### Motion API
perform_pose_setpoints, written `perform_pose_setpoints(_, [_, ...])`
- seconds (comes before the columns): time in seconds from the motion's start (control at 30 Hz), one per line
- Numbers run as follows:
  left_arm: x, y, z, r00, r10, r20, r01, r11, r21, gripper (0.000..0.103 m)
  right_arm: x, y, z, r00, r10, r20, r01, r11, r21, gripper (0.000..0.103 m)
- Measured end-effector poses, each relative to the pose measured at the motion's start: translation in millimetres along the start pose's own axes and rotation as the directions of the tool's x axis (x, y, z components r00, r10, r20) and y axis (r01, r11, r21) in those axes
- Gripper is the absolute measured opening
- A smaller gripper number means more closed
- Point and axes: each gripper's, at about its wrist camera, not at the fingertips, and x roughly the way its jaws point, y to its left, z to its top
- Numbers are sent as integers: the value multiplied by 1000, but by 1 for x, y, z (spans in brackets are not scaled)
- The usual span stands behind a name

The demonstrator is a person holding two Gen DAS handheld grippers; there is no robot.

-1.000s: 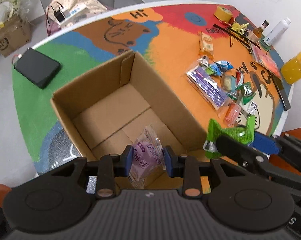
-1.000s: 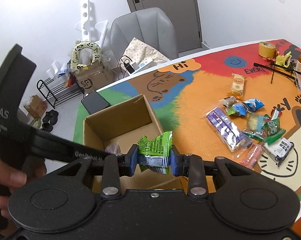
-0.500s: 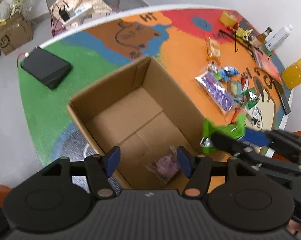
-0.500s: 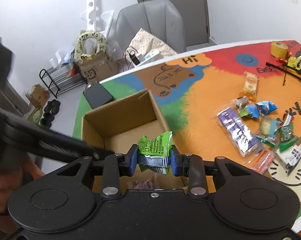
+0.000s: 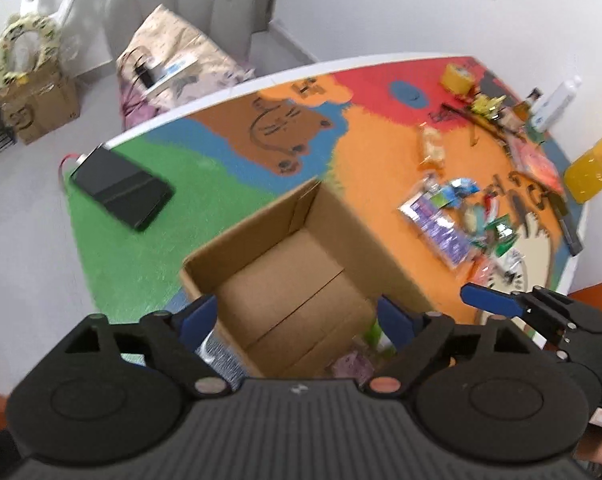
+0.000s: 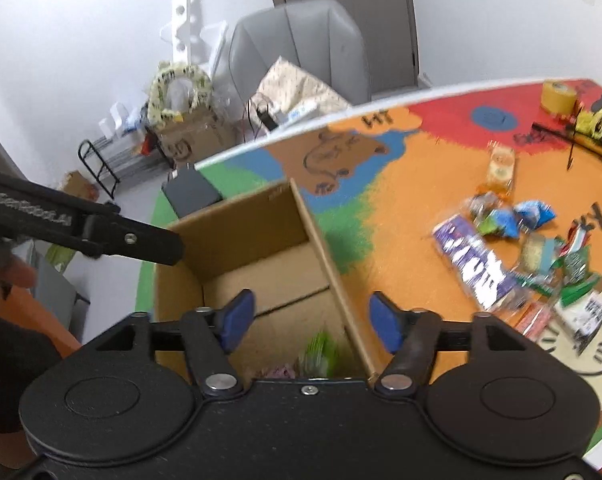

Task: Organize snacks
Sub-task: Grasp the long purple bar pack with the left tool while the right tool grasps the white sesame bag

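An open cardboard box [image 5: 285, 216] stands on the colourful table. My left gripper [image 5: 297, 312] hovers over its near edge; its jaws are opening, with nothing between them. A purple snack packet [image 5: 353, 364] and a green packet [image 5: 375, 330] lie at the box's near corner. My right gripper [image 6: 311, 314] hangs over the same box [image 6: 237, 224], jaws opening and empty. The green packet [image 6: 321, 354] sits on the floor below it, with the purple packet [image 6: 279, 372] beside it. A pile of loose snacks [image 6: 501, 248] lies to the right of the box.
A black case [image 5: 121, 188] lies on the green patch left of the box. A yellow tape roll [image 5: 457, 78], a white bottle [image 5: 557, 104] and an orange juice bottle [image 5: 593, 172] stand at the far right edge. A grey chair [image 6: 297, 48] is behind the table.
My left gripper opened, dropped the purple packet into the box and rose. My right gripper then opened and the green packet fell into the box.
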Motion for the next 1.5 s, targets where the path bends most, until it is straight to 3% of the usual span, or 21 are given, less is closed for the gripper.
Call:
perform_pose_setpoints(0.13, [4, -19, 4, 999, -23, 35, 19, 994, 110, 90, -20, -17, 1, 998, -17, 65, 16, 1000, 23, 91])
perform_pose_setpoints(0.33, [12, -50, 10, 994, -92, 63, 79, 980, 184, 90, -33, -46, -6, 989, -107, 105, 104, 994, 34, 103])
perform_pose_setpoints(0.63, [36, -101, 22, 986, -160, 41, 144, 952, 271, 90, -39, -98, -21, 979, -182, 93, 176, 982, 65, 103])
perform_pose_setpoints(0.83, [64, -132, 39, 987, -160, 24, 147, 948, 281, 90, -38, -136, -24, 968, -230, 98, 224, 972, 68, 103])
perform_pose_setpoints(1.0, [88, -156, 52, 988, -156, 20, 142, 940, 310, 89, -29, -164, -21, 964, -250, 87, 247, 968, 42, 96])
perform_pose_setpoints(1.2, [129, -170, 62, 987, -149, -59, 159, 959, 234, 87, -7, -193, -24, 972, -233, 26, 233, 973, 6, 86])
perform_pose_setpoints(1.33, [154, -179, 63, 991, -106, -77, 120, 969, 218, 87, 11, -204, -27, 972, -235, -18, 234, 972, -28, 78])
perform_pose_setpoints(1.5, [179, -180, 65, 988, -88, -125, 104, 986, 129, 84, 28, -211, -29, 971, -232, -61, 228, 971, -67, 74])
